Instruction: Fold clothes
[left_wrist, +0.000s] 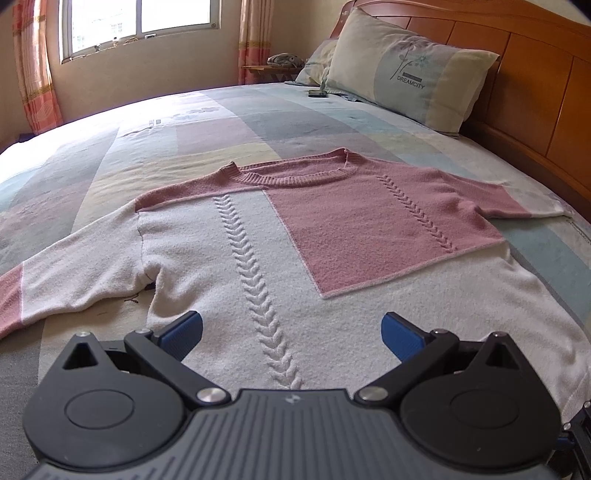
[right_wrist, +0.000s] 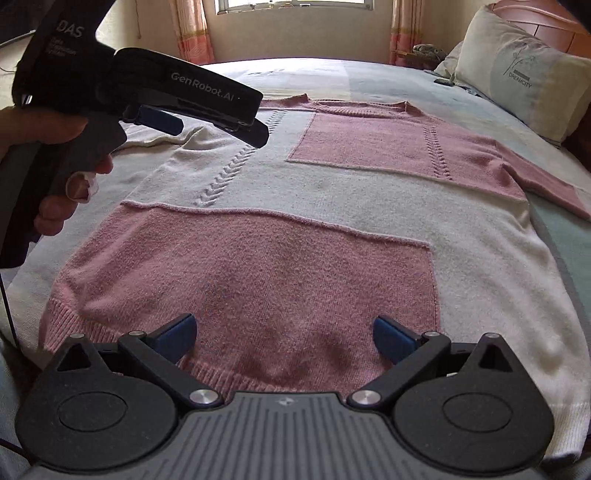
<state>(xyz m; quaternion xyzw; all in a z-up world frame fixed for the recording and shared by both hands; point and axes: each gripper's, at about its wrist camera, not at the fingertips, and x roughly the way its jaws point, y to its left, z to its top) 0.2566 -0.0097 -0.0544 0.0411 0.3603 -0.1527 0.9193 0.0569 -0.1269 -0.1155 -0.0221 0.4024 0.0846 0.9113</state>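
Lying flat on bed (left_wrist: 155, 122), sweater (right_wrist: 332, 192) w/ pillow (left_wrist: 410, 70) beyond.

- Pink-and-cream knit sweater with braided cable ribs (left_wrist: 280, 236) (right_wrist: 295, 206): spread flat, front up, on bed.
- Both sleeves stretched outward; neckline far, ribbed pink hem nearest.

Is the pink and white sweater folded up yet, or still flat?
Still flat. The sweater lies spread on the bed, both sleeves stretched out sideways, no part folded over. Both tools hover open above it.
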